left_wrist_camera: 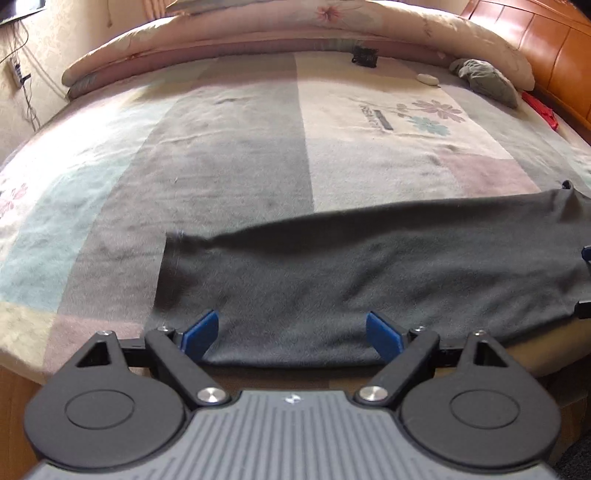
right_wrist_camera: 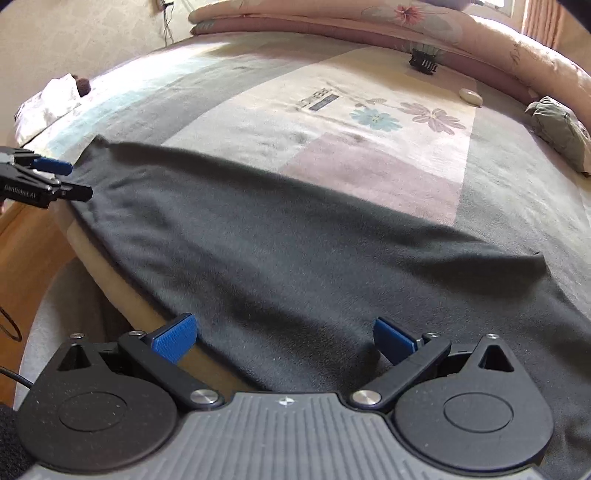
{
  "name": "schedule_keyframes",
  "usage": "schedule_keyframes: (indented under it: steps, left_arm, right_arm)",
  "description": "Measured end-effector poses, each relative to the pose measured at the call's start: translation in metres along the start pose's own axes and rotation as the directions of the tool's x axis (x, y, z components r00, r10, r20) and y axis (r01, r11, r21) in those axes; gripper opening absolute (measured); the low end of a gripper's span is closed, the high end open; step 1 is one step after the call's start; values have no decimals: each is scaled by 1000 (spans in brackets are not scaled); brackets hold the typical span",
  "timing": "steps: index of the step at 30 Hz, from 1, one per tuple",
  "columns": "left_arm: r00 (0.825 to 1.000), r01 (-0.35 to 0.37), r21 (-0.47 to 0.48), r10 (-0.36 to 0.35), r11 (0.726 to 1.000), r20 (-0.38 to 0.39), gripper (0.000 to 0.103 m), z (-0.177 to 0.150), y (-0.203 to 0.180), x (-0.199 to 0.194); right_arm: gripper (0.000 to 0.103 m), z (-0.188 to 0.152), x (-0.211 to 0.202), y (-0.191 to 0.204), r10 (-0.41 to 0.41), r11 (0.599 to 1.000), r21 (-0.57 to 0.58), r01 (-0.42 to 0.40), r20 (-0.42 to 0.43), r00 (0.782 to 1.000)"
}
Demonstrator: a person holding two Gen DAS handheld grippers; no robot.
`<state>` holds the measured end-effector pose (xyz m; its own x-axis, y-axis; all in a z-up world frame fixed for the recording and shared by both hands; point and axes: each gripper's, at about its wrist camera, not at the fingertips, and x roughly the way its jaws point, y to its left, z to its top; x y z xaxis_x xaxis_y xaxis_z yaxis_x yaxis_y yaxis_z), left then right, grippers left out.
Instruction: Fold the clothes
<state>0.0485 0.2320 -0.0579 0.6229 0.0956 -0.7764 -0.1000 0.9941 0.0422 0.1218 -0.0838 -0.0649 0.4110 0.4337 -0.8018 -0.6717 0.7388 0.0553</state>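
Note:
A dark grey garment (left_wrist_camera: pixel 332 273) lies flat in a long band along the near edge of the bed, with its stitched hem at the left end. My left gripper (left_wrist_camera: pixel 291 334) hovers open over the garment's near edge, blue pads wide apart, nothing pinched. The same dark grey garment (right_wrist_camera: pixel 295 258) fills the right wrist view. My right gripper (right_wrist_camera: pixel 284 338) is open above its near edge, holding nothing. The left gripper (right_wrist_camera: pixel 55 177) shows at the left edge of that view, by the garment's far end.
A patchwork blanket with flower prints (left_wrist_camera: pixel 369 122) covers the bed. A folded pink quilt (left_wrist_camera: pixel 295 33) lies along the far side. A crumpled grey-green cloth (left_wrist_camera: pixel 487 81), a small white object (left_wrist_camera: pixel 427 79) and a black object (left_wrist_camera: pixel 364 56) lie near it. An orange headboard (left_wrist_camera: pixel 546 48) stands at right.

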Motion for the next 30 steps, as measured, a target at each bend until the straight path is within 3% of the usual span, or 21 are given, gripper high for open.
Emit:
schedule_keyframes:
  steps: [4, 6, 7, 10, 13, 15, 20, 25, 28, 30]
  left_arm:
    - [1000, 15, 60, -14, 998, -8, 87, 7, -20, 12]
    - [999, -4, 94, 8, 996, -35, 87, 7, -29, 23]
    - [998, -40, 110, 45, 993, -44, 94, 4, -29, 29]
    - [998, -36, 48, 39, 998, -52, 95, 3, -15, 24]
    - [996, -83, 61, 84, 995, -23, 93, 5, -12, 14]
    - [998, -55, 55, 55, 997, -4, 93, 11, -12, 8]
    - [999, 47, 51, -48, 998, 20, 93, 22, -25, 10]
    - [999, 47, 65, -46, 997, -12, 93, 22, -35, 29]
    - [999, 27, 30, -25, 999, -41, 94, 18, -26, 39]
    - [998, 48, 2, -48, 999, -36, 94, 17, -20, 39]
  right_arm:
    - [103, 1, 10, -7, 7, 998, 61, -5, -42, 999]
    - [103, -4, 11, -7, 34, 998, 61, -31, -58, 998]
    - [103, -5, 8, -7, 41, 998, 50, -38, -52, 998]
    - [103, -4, -7, -18, 72, 995, 69, -71, -10, 997]
    - [103, 6, -12, -43, -8, 994, 110, 3, 43, 999]
    - [103, 15, -7, -63, -37, 984, 175, 26, 62, 997]
    - [103, 30, 18, -101, 54, 941, 327, -84, 101, 993]
    - [103, 34, 38, -130, -3, 927, 373, -43, 122, 992]
    - [103, 39, 38, -143, -108, 917, 395, 64, 91, 990]
    - [103, 38, 30, -146, -85, 909, 415, 34, 103, 991]
